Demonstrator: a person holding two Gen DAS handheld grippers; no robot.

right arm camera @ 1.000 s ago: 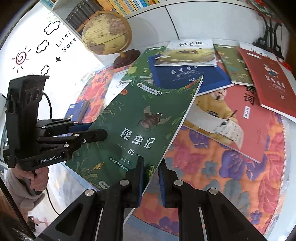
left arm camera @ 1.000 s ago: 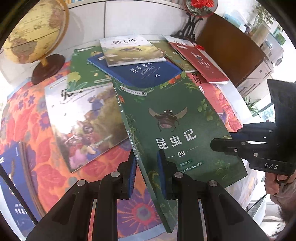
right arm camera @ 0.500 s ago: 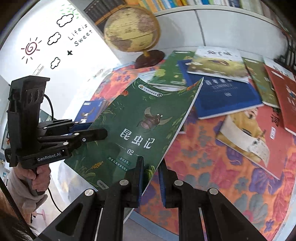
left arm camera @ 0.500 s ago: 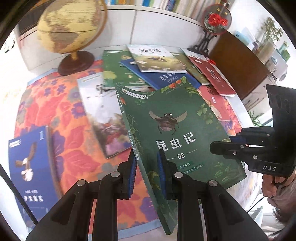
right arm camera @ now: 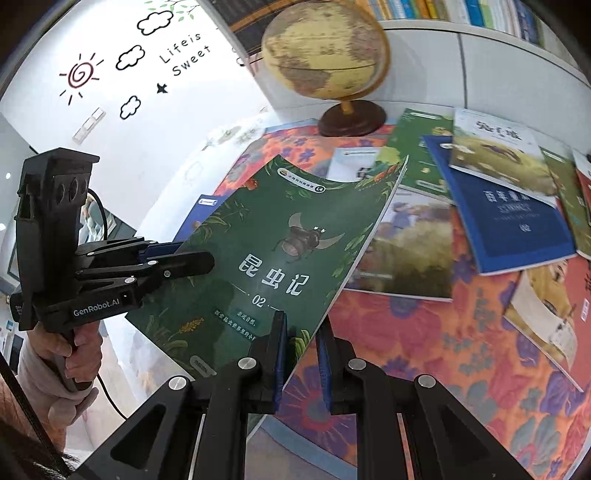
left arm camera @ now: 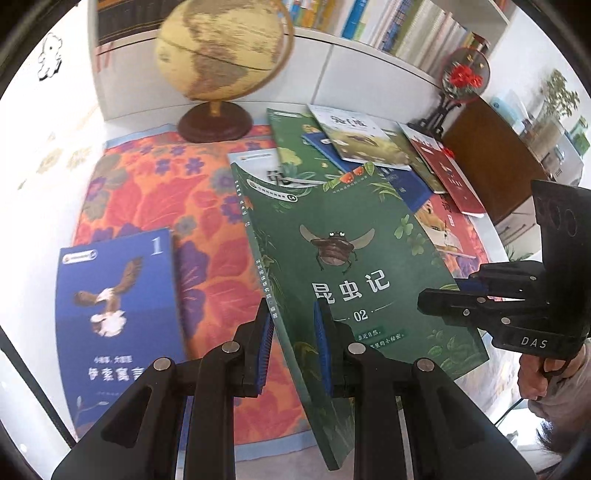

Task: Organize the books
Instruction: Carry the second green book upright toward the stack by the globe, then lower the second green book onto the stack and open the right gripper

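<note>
1. Green-covered paperback with a beetle on its front (left arm camera: 343,258), a thin softcover, hangs above the orange floral tablecloth (left arm camera: 147,192), carried by both hand-held tools at once.
2. Left gripper (left arm camera: 291,347) is clamped narrow on the book's spine edge; right gripper (right arm camera: 301,354) is clamped narrow on the open-page edge, near the lower corner.
3. Compared with a second ago, the book has travelled sideways across the table toward the globe side: the blue paperback with an eagle and the numeral 1 (left arm camera: 118,314), then only a sliver at the frame's edge, now lies in full view just beside the carried book. Both grips look unchanged.
4. That shift suggests the green book is being taken to join the blue one, perhaps to start a pile; it has not yet been set down.
5. Counted in these views: one book in the air and one blue eagle book lying apart. The scattered, overlapping group (right arm camera: 498,192) shows about seven more, though the overlap makes the tally uncertain.
6. One tan globe on a dark wooden base (left arm camera: 221,70) stands at the back, with one round red-flower ornament on a black stand (left arm camera: 463,79) to its right, and a row of shelved books (left arm camera: 388,29) behind.
</note>
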